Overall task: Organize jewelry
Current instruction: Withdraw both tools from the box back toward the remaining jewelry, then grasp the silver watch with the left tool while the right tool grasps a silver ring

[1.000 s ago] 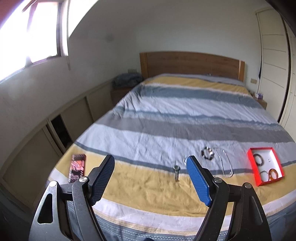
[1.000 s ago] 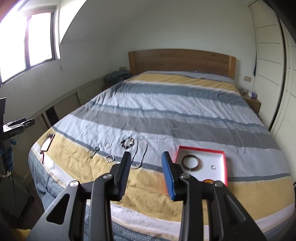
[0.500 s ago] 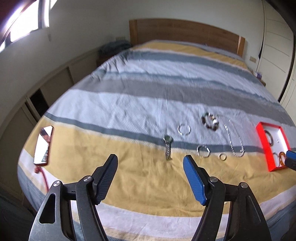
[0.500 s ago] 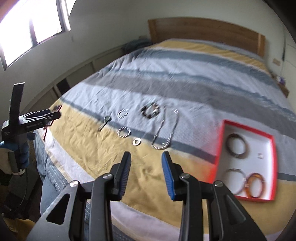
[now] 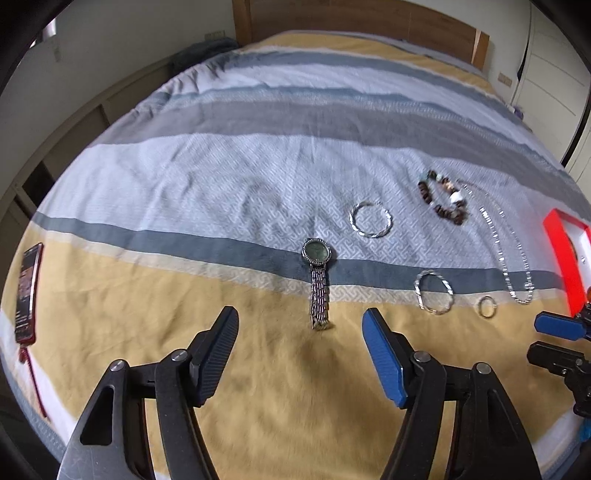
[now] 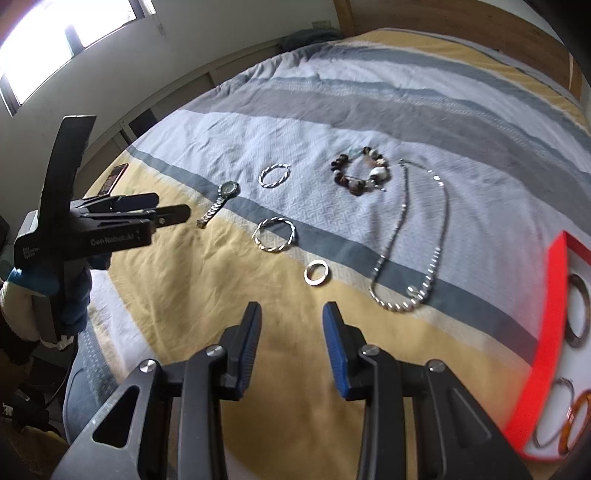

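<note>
Jewelry lies on a striped bedspread. A silver watch (image 5: 317, 273) lies just ahead of my open, empty left gripper (image 5: 300, 326). Two twisted silver bangles (image 5: 370, 223) (image 5: 433, 291), a small ring (image 5: 487, 306), a beaded bracelet (image 5: 441, 197) and a silver chain necklace (image 5: 511, 251) lie to its right. My right gripper (image 6: 291, 319) is open and empty, just short of the ring (image 6: 316, 277). A red-rimmed box (image 6: 550, 306) at the right holds several bangles (image 6: 578, 310). The watch (image 6: 219, 203) also shows in the right wrist view.
A phone in a red case (image 5: 27, 284) lies at the bed's left edge. The left gripper (image 6: 166, 212) shows at the left in the right wrist view; the right gripper's fingertips (image 5: 554, 326) show at the left view's right edge. A wooden headboard (image 5: 369, 22) is far behind.
Both grippers have moved down and closer to the bed, tilting toward the jewelry. The left now faces the watch, the right the small ring. Both jaws stay open.
</note>
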A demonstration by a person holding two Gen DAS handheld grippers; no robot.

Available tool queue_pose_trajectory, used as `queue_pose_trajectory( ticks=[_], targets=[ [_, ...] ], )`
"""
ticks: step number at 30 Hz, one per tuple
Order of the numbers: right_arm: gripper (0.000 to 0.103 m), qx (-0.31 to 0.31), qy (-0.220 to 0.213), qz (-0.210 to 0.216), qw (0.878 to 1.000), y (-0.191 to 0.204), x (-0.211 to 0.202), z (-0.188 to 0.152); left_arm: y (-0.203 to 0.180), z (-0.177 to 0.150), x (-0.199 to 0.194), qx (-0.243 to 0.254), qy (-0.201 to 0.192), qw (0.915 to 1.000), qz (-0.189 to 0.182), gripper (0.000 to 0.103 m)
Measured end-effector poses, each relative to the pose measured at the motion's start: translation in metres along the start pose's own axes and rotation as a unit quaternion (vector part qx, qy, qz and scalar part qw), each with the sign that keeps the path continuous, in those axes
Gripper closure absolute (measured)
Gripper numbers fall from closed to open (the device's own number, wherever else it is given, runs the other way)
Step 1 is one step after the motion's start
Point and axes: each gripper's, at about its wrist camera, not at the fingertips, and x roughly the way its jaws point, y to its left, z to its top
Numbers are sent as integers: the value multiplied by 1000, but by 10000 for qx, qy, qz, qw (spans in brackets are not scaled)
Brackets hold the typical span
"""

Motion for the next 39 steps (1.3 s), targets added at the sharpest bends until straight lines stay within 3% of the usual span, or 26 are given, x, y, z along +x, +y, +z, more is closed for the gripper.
queue_pose_trajectory(
  ticks=[8,24,27,30,39],
  targets=[
    [71,75,155,-55,9998,-9,31,11,-1,7,35,27,230,9997,-91,45],
    [73,139,228,-102,9996,-17,56,17,9,41,70,-199,250,9993,-177,57],
    [78,143,212,-132,9996,-17,57,16,5,43,72,-133,229,9996,-118,61],
    [84,153,212,-127,9996,-20,59,16,1,41,71,-39,170,9998,-102,78],
    [84,149,106,-125,9998,-17,42,16,2,34,54,-60,51,9999,-96,79]
  ],
)
